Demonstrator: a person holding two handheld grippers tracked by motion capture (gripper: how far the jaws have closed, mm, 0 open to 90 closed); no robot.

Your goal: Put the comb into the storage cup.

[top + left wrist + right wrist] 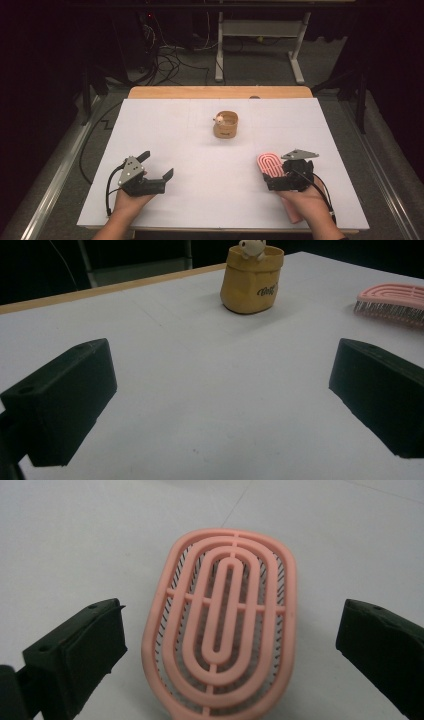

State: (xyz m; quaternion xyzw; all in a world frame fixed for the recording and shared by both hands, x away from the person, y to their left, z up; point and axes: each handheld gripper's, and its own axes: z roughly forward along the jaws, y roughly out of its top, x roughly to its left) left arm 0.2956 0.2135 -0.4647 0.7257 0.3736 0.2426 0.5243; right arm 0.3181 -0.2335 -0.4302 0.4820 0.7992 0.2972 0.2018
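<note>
Left tongs [159, 166] sit low over the near left part of the white worktop [200, 150], jaws spread wide and gripping nothing, with bare surface between them in the left gripper view. Toward the far middle of the worktop stands a tan paper-bag-shaped cup [225, 125], upright, with a small pale figure [219, 119] at its rim, well apart from both tongs. Right tongs [272, 178] at the near right are released too, jaws wide on either side of the pink vented hairbrush [222, 630], which lies bristles down on the worktop, untouched.
</note>
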